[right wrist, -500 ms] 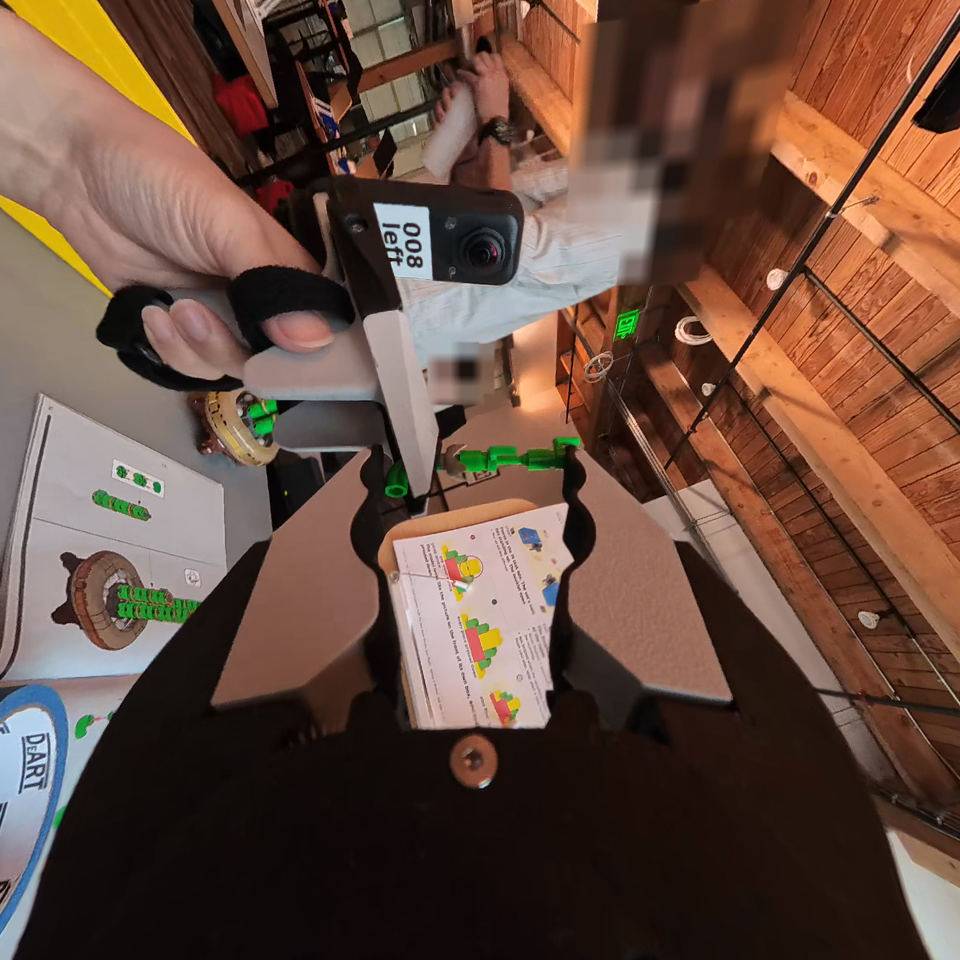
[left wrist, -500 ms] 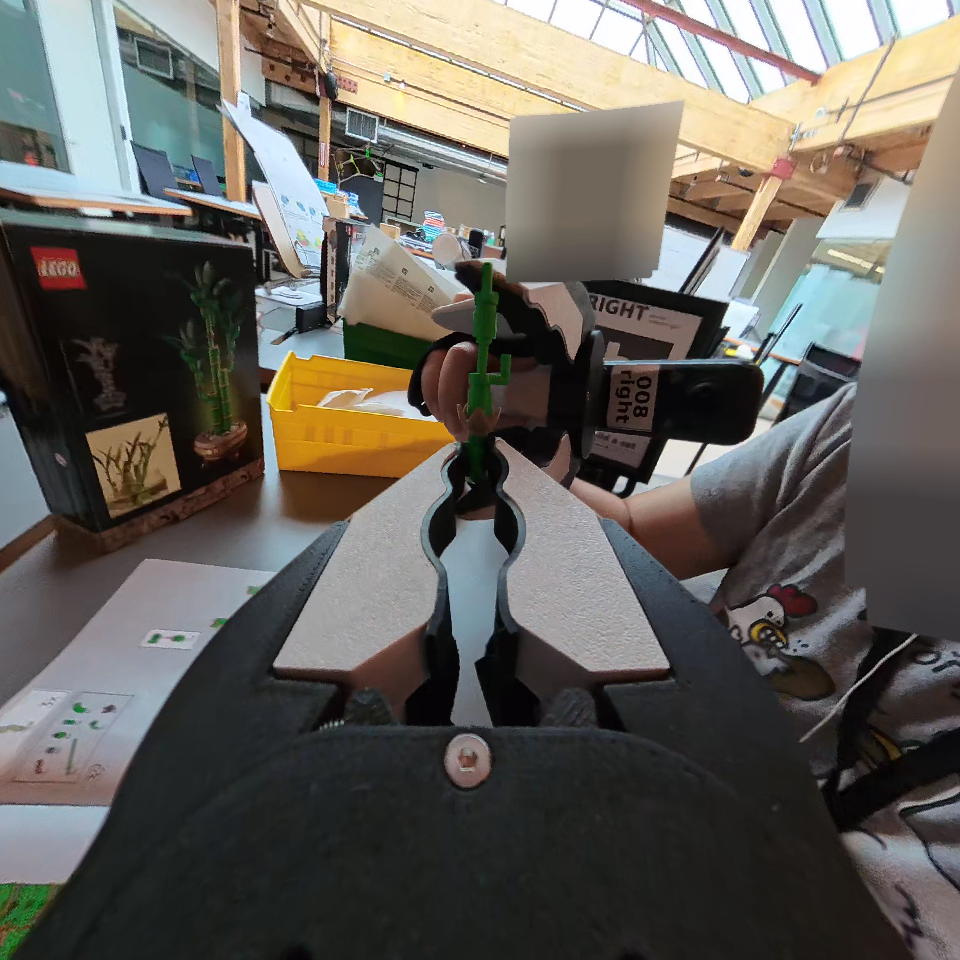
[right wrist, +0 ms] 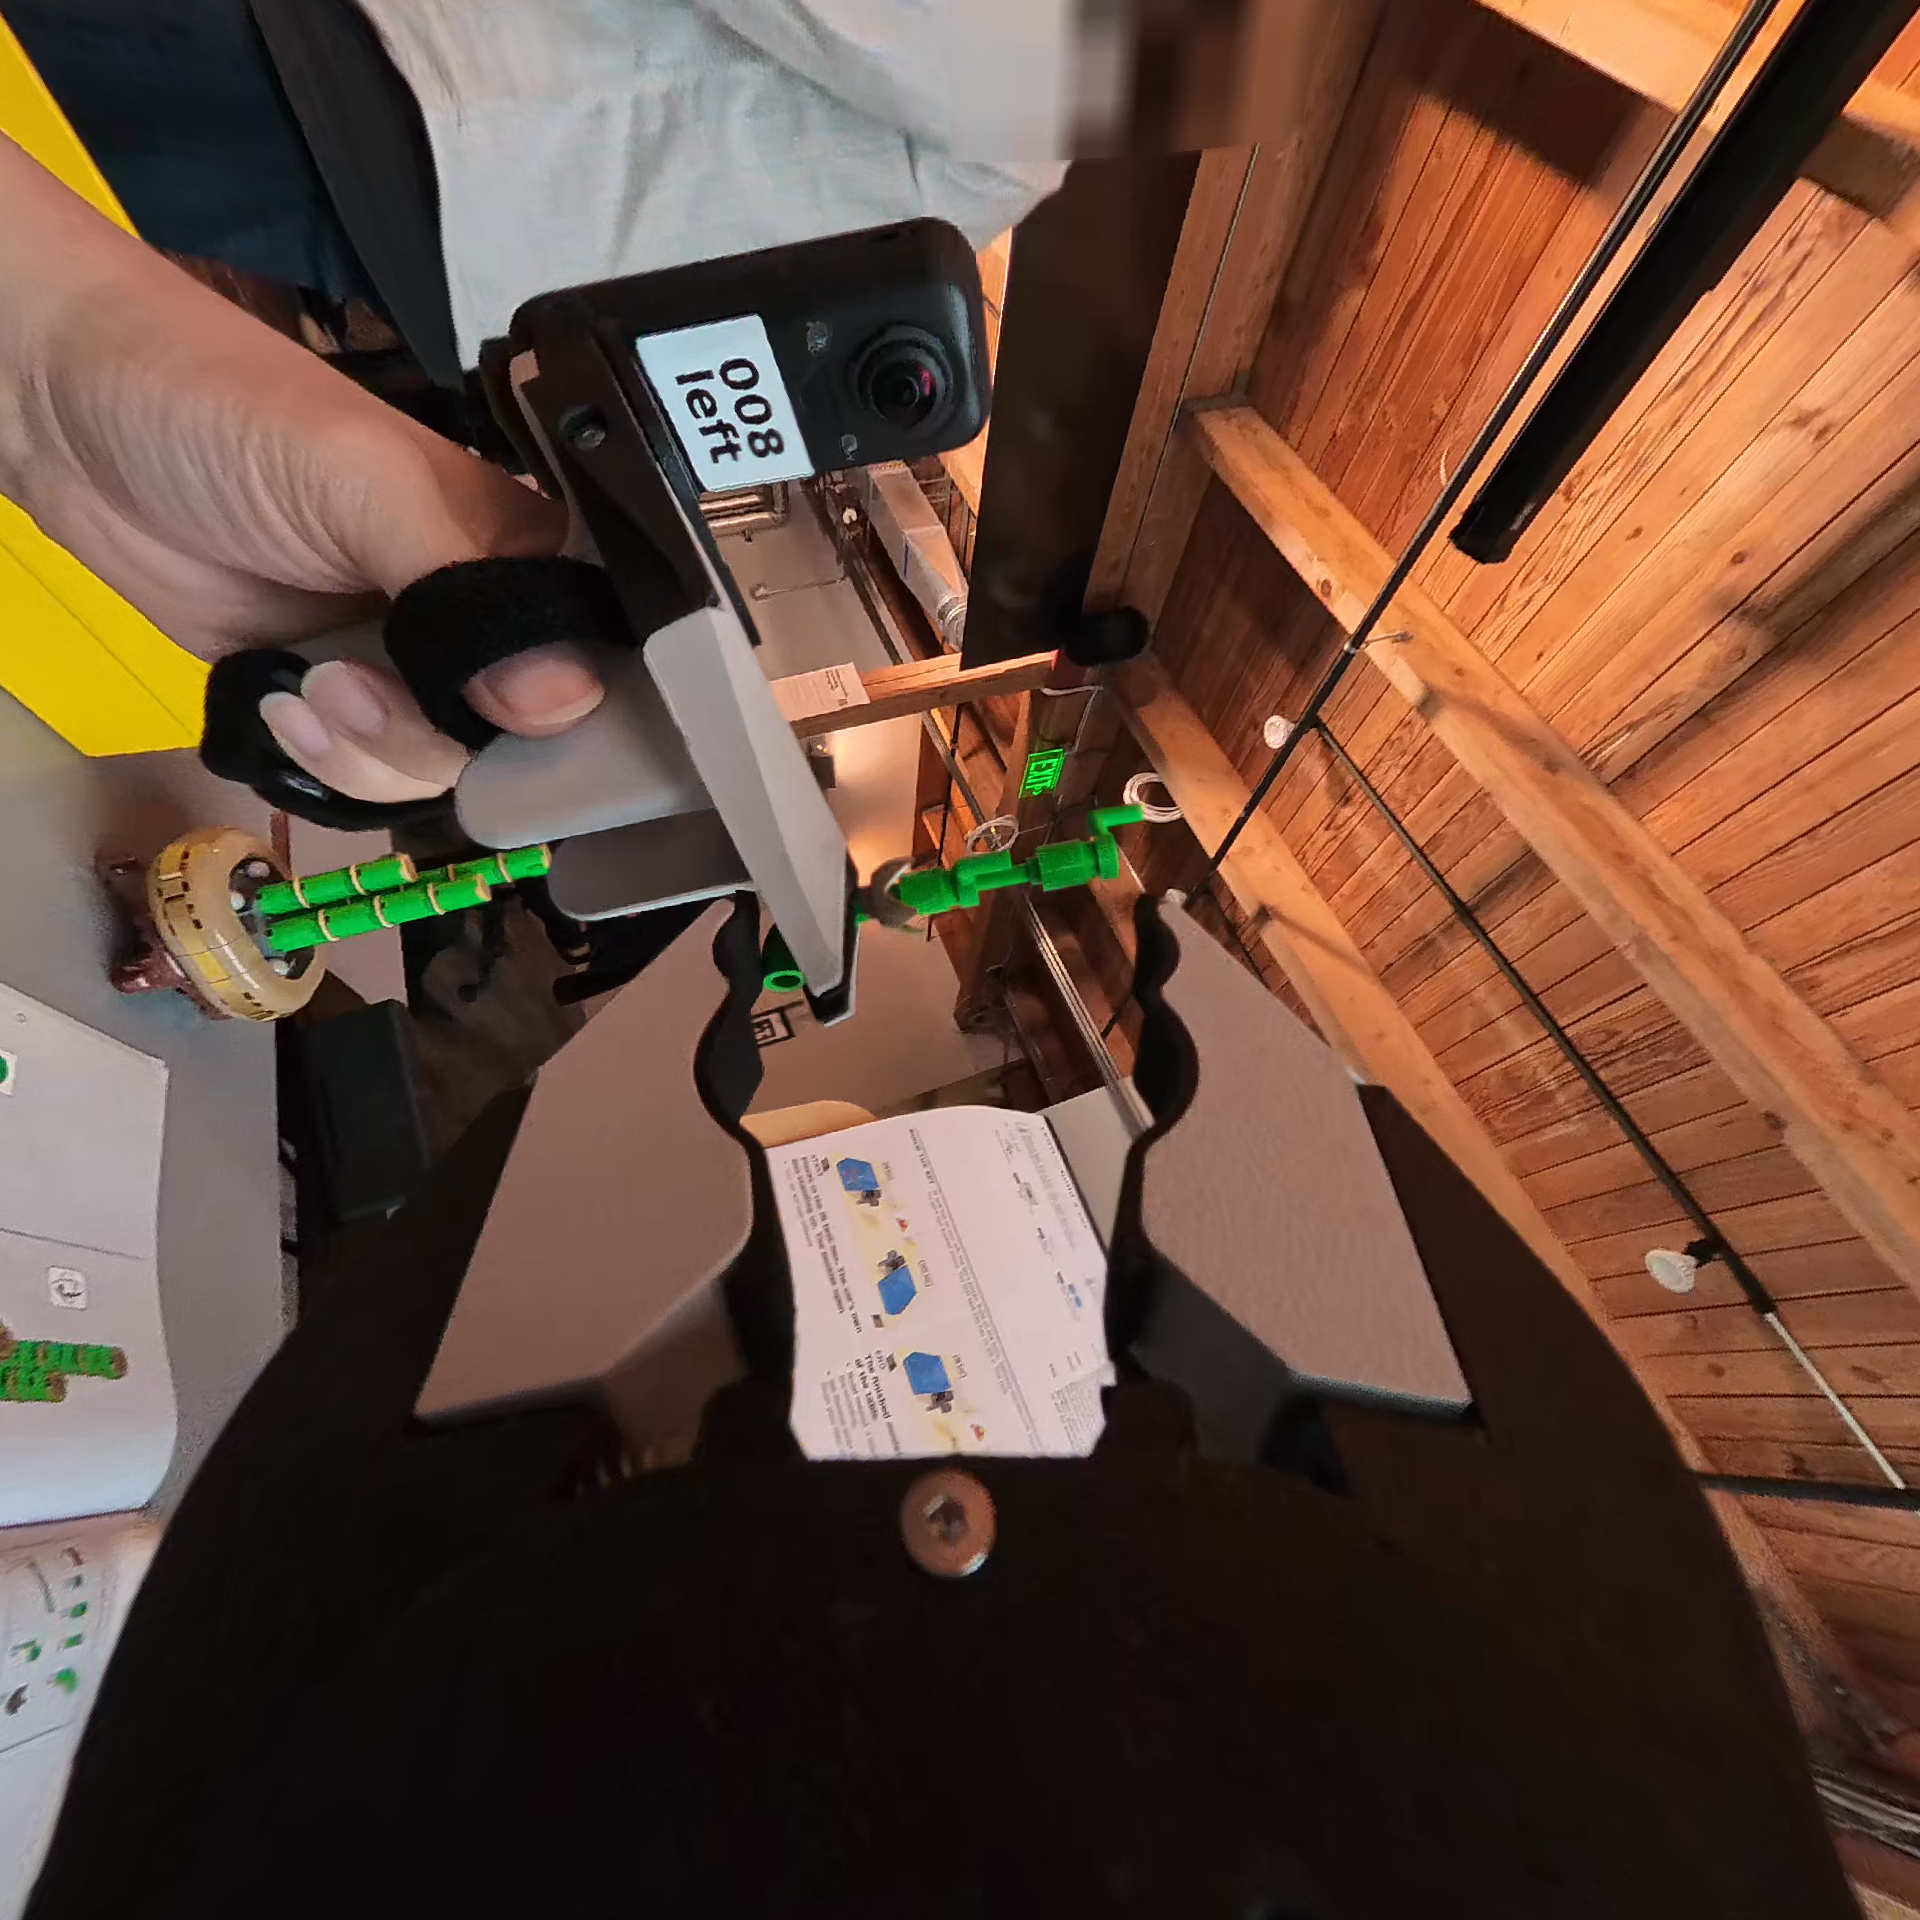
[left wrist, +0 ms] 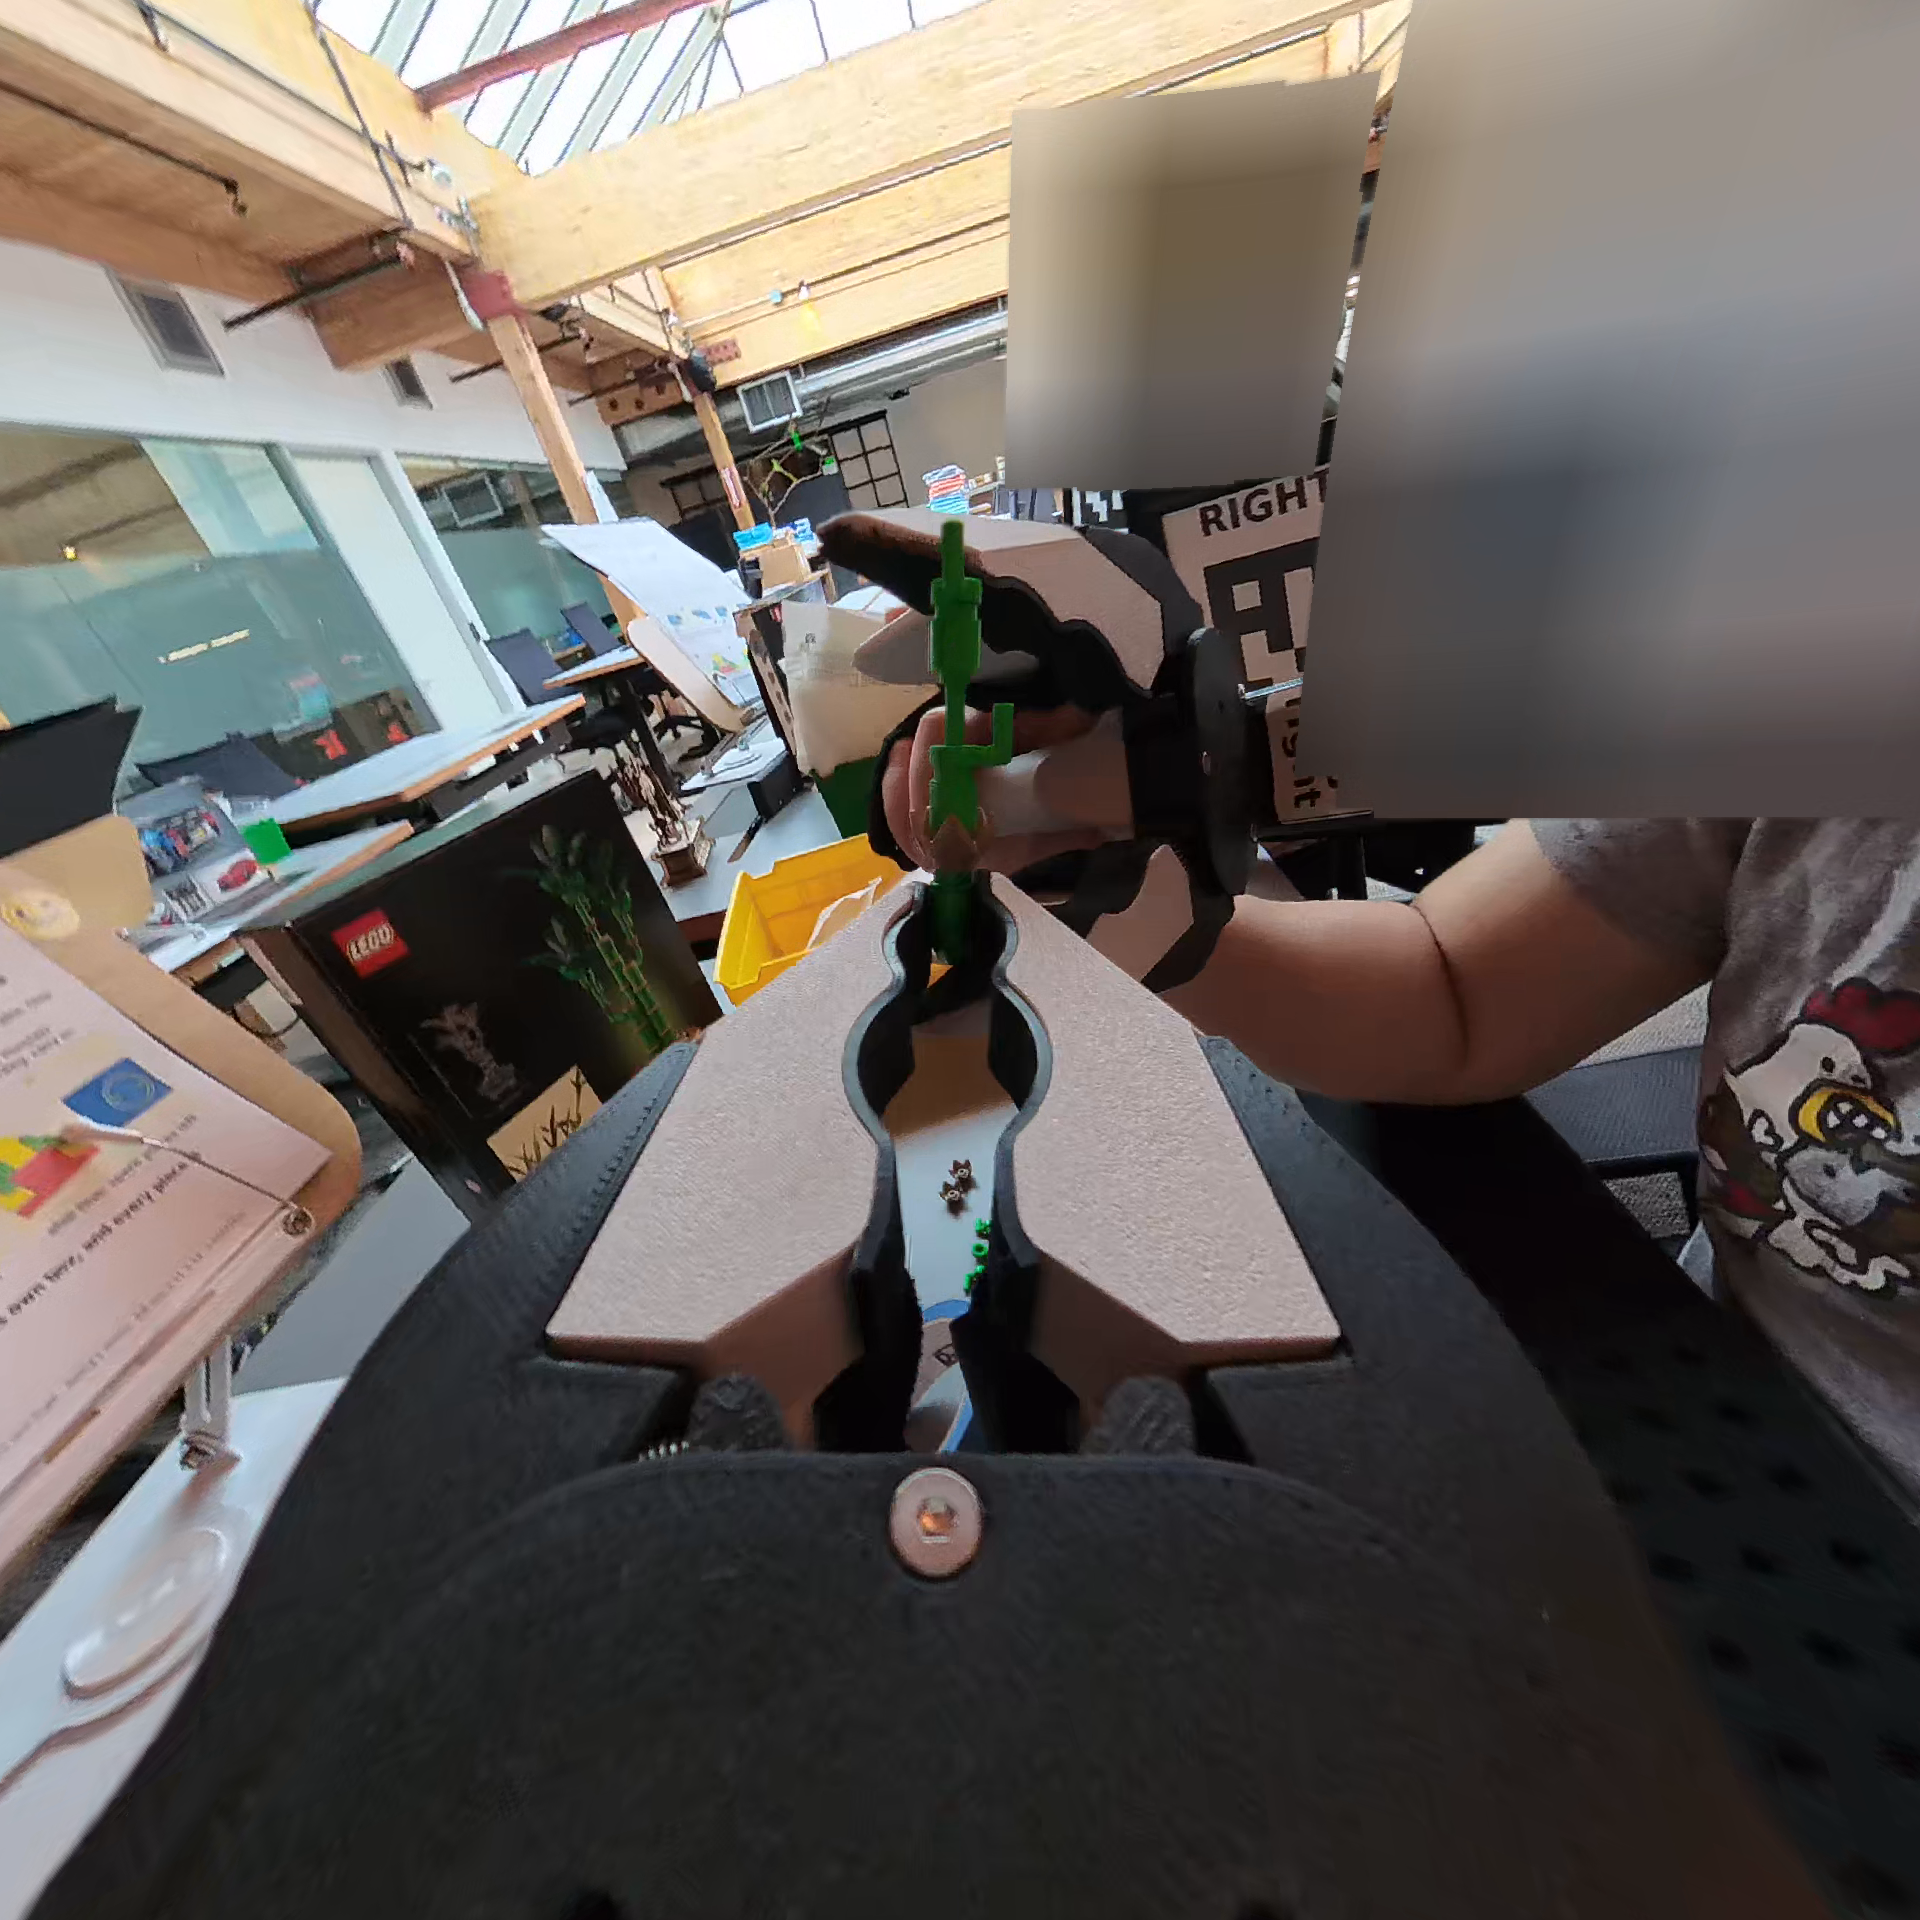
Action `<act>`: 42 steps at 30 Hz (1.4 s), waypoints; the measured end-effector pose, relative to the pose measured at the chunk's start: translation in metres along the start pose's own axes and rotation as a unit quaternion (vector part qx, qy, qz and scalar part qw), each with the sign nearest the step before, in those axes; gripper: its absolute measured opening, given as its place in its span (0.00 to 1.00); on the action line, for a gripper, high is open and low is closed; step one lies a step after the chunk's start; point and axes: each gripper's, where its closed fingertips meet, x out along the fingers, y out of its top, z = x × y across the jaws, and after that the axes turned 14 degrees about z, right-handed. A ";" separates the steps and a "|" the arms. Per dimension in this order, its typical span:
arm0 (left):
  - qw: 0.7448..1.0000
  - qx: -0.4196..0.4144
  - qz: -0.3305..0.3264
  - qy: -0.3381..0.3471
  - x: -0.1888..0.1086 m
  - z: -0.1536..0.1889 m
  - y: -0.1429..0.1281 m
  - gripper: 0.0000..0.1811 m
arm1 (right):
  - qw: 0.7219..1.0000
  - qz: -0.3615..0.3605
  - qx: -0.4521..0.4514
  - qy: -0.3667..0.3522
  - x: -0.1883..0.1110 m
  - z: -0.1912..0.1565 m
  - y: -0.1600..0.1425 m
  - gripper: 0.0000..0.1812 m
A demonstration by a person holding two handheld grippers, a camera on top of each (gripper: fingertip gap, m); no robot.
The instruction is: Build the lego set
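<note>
The left gripper has swung round to face more to the left and a little upward: the black set box (which stood at the far left edge of its view) now sits lower and nearer the middle, and a paper sheet on a stand has come in at the left. The green stem has drawn closer to the right gripper. The round base with green stalks now shows fully there.
</note>
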 end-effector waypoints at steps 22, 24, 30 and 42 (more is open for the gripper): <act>0.955 -0.240 -0.099 0.144 -0.017 -0.043 -0.041 0.03 | 0.969 -0.156 0.169 0.088 0.001 -0.038 -0.058 0.37; 0.949 -0.250 -0.112 0.155 -0.020 -0.045 -0.045 0.03 | 0.962 -0.170 0.189 0.096 0.000 -0.045 -0.062 0.36; 0.940 -0.256 -0.135 0.181 -0.024 -0.049 -0.053 0.03 | 0.952 -0.178 0.236 0.084 0.004 -0.051 -0.067 0.36; 0.926 -0.235 -0.204 0.211 -0.035 -0.049 -0.067 0.03 | 0.941 -0.199 0.256 0.096 0.008 -0.066 -0.070 0.36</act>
